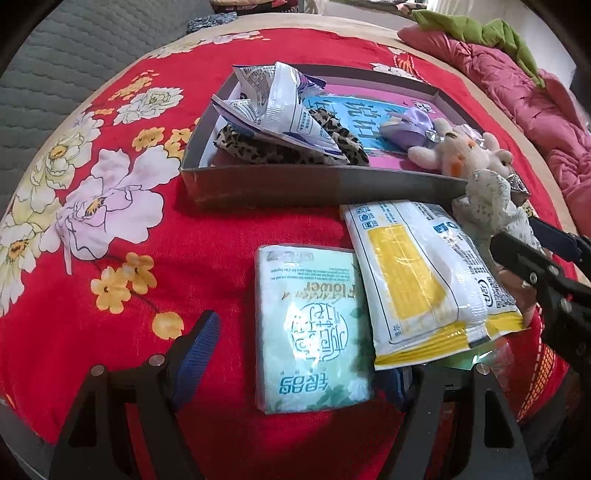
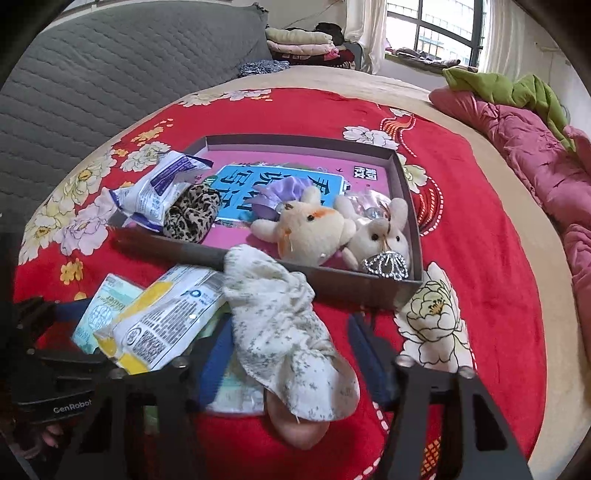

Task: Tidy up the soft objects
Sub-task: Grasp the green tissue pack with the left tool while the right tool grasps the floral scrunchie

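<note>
A bed covered by a red floral blanket (image 2: 303,110) fills the room, with a grey quilted headboard (image 2: 110,66) behind and a window (image 2: 436,26) beyond. A shallow box (image 2: 332,288) holds plush toys (image 2: 314,229). The right gripper (image 2: 288,354), part open, has a speckled cloth (image 2: 280,325) between its fingers; whether it grips, I cannot tell. The left gripper (image 1: 306,354) hangs open over a tissue pack (image 1: 310,332).

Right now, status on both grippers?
Left gripper open over tissue pack. Right gripper around speckled cloth, grip unclear. Box ahead.
</note>
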The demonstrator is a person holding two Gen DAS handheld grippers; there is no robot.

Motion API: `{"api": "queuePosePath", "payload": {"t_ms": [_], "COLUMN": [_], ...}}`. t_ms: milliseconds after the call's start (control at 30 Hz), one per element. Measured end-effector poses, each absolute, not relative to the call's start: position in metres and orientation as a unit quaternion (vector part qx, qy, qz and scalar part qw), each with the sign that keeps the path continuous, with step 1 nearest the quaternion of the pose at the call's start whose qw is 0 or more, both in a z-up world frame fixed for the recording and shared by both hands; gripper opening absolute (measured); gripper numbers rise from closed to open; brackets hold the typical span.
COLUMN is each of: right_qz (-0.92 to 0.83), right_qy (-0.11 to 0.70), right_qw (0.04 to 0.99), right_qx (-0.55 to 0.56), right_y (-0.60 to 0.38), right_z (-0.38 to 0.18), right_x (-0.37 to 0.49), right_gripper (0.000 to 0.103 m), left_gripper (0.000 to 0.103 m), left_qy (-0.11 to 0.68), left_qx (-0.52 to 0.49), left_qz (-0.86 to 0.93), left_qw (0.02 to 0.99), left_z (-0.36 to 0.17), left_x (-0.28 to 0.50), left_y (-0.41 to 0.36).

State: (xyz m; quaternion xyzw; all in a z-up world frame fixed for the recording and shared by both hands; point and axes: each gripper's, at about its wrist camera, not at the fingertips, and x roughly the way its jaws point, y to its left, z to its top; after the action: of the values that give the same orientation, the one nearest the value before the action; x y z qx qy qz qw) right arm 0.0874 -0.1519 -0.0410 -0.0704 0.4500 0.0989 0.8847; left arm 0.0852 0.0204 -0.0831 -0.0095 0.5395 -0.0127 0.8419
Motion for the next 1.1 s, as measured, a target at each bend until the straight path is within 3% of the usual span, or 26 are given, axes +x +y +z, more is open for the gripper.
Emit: {"api": "queuePosePath", "payload": {"t_ms": [167,267,367,1100], "right_qz": [0.104,0.108,0.107,0.123], "right_qy": [0.458,0.460,0.461,0.441], "right_qw": [0.880,0.880,0.880,0.889], "right_qx": [-0.070,-0.056,-0.044,0.000], "right_y": [-0.152,-0.156,-0.160,-0.169], "right_z": [-0.045,-0.044,-0.043,-0.018], "right_x": [0.094,0.093,0.092,0.082], "right_gripper": [0.025,0.020,0.019,0.017], "left_gripper": [0.078,0.067,0.051,0.048], "left_qy": [0.540,0.537,0.531,0.484], "left_qx": [-0.020,-0.021,-0.021,-0.068], "left_qz": [-0.006,-0.003,-0.001,-0.036], "left_qw": [0.841,0.843,0.847,0.872], "left_z": [-0.083,-0.083,-0.081,-0.043], "left_x": [0.093,0.096,0.096,0.076], "left_y": [0.029,0.035,0.039,0.054]}}
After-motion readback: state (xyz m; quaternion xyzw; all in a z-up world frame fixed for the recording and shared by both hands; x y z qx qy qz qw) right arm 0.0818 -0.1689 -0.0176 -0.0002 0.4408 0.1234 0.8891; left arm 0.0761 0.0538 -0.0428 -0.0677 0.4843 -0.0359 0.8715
